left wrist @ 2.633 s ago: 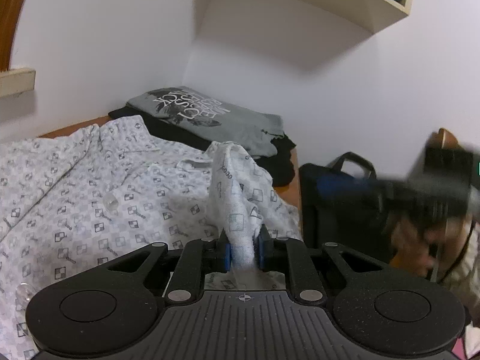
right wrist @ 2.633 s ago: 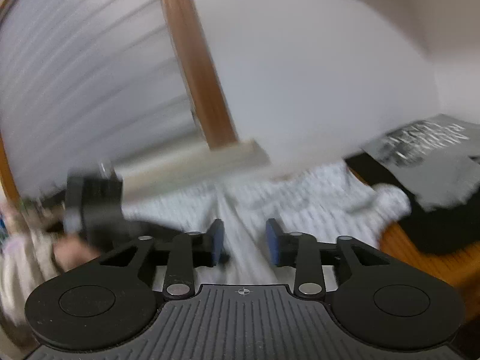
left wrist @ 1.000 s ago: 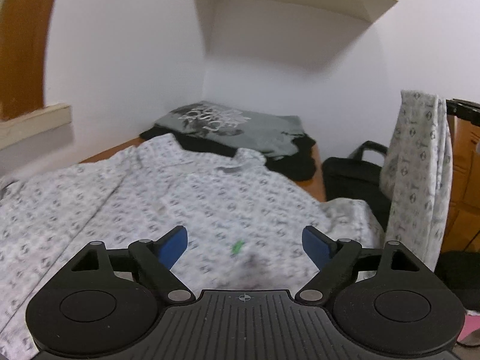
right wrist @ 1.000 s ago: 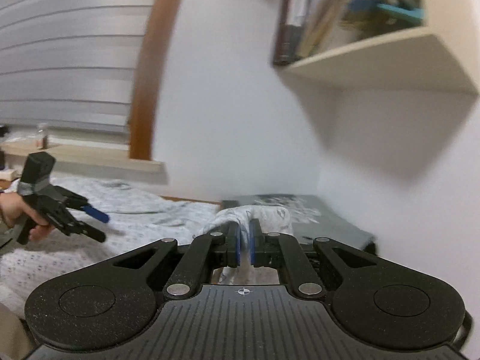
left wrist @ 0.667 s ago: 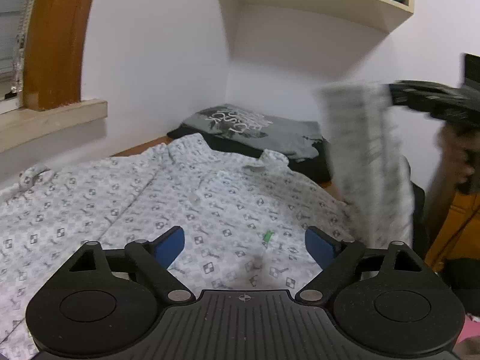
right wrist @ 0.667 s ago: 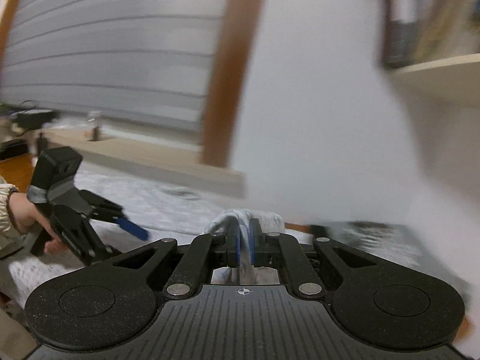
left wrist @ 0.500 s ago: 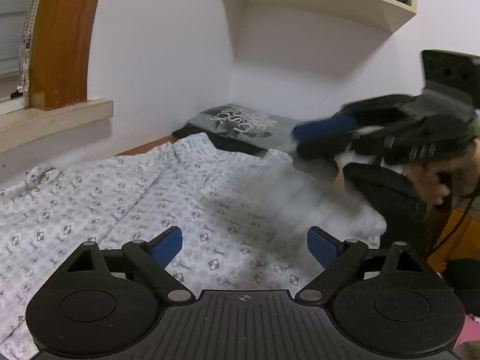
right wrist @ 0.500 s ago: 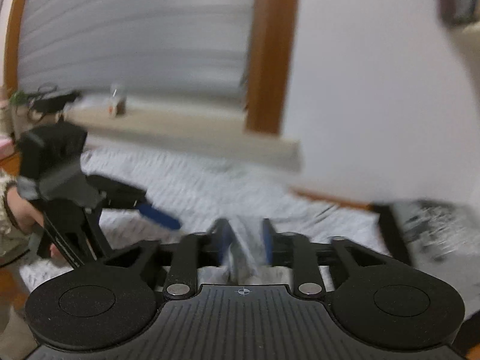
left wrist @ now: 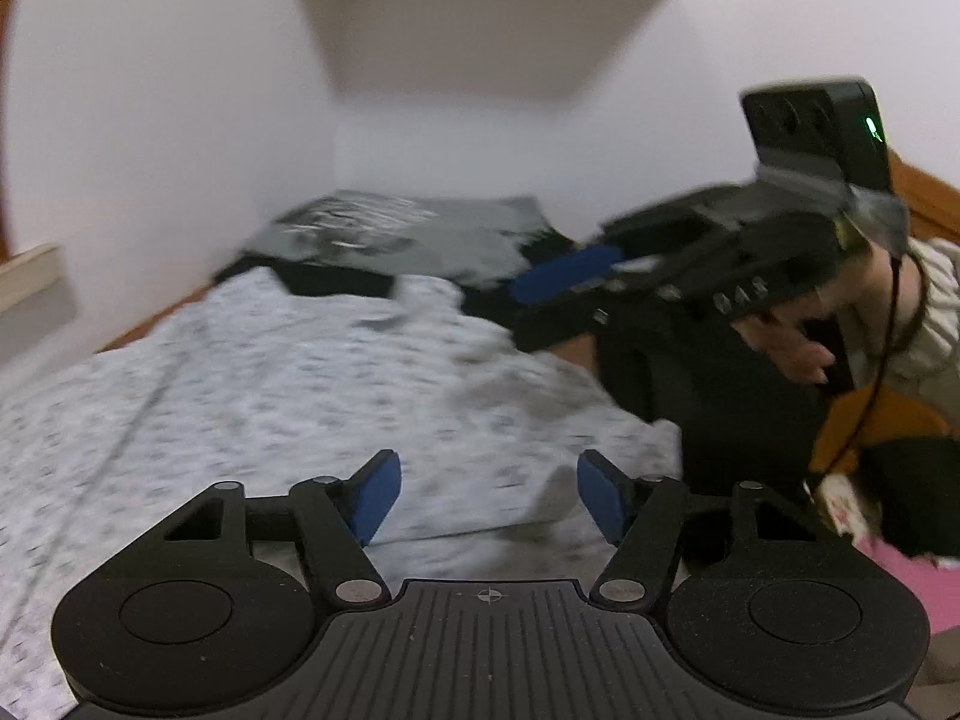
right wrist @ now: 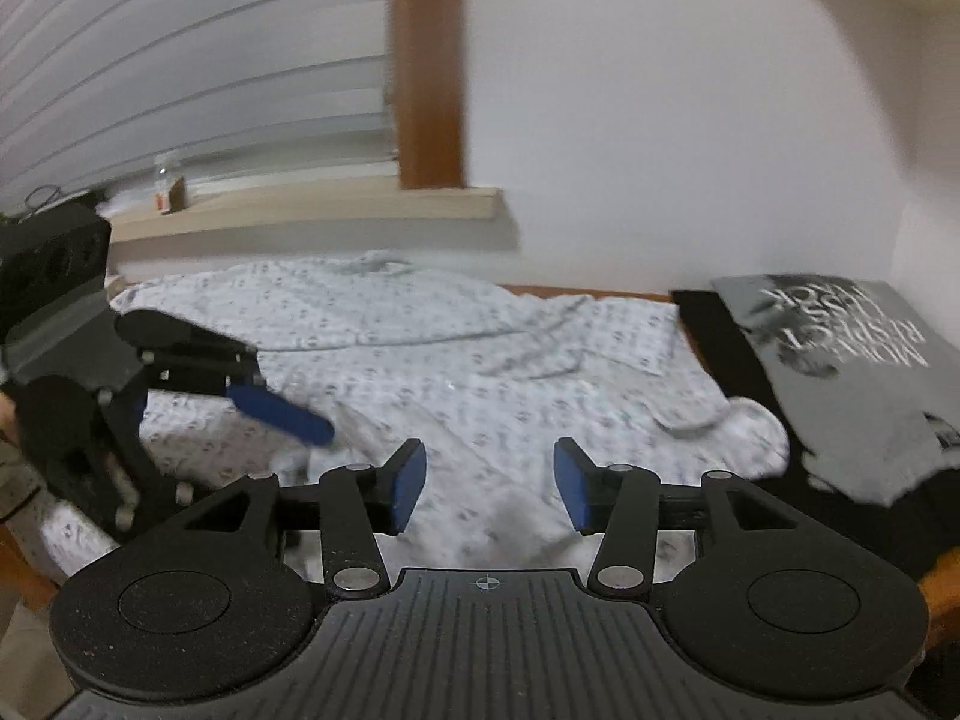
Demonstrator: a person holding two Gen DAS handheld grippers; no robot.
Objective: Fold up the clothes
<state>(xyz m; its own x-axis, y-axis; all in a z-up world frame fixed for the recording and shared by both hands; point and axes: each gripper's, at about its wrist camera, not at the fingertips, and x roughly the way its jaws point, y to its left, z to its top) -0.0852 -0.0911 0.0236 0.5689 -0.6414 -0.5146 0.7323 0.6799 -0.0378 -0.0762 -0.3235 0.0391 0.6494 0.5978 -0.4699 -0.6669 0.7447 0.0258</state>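
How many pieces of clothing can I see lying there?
3: the white patterned shirt spread across the middle, and at the far corner a grey printed T-shirt stacked on a black garment. More may be hidden underneath.

Left gripper [left wrist: 487, 495] fingers closing, nothing between; right gripper [right wrist: 489, 483] fingers opening, nothing gripped.

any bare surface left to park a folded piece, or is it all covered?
Little. The patterned shirt covers most of the top. Bare wood shows only as a strip between the shirt's far edge and the wall. The grey printed tee on black clothes fills the corner. Both the left gripper and the right gripper hang over the shirt.
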